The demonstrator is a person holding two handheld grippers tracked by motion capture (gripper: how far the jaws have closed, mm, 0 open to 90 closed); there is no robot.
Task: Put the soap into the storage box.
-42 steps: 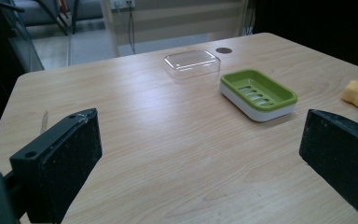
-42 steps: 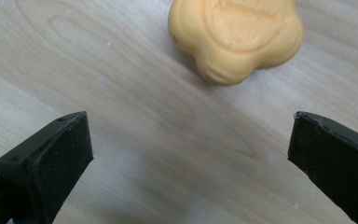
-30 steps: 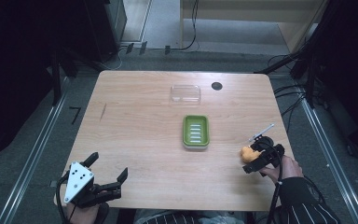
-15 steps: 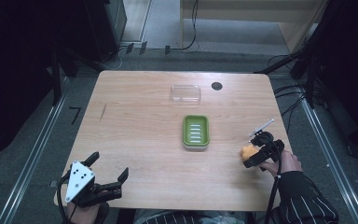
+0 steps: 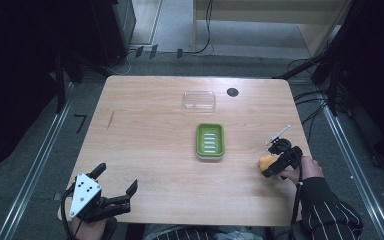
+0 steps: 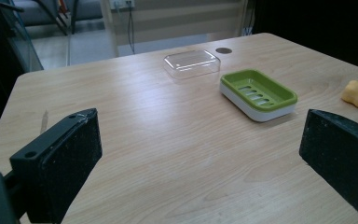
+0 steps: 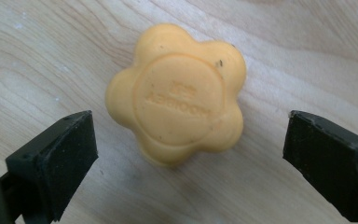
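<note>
Moved: right gripper [image 7: 186,154] has edged toward the table's right side.
Right fingers: apart, orange flower-shaped soap [image 7: 177,93] between them, untouched.
Left gripper [image 6: 200,163]: fingers apart, holding nothing; green soap dish [image 6: 258,93] beyond.

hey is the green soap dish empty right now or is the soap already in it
Empty. The green soap dish shows only its bare slotted floor, and the orange soap lies on the table between the right gripper's open jaws.

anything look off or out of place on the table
Mildly. The orange soap lies bare on the wood near the table's right edge, between the open jaws of the right gripper, not in the green dish. The clear lid sits apart, behind the dish. Nothing looks spilled or broken.
</note>
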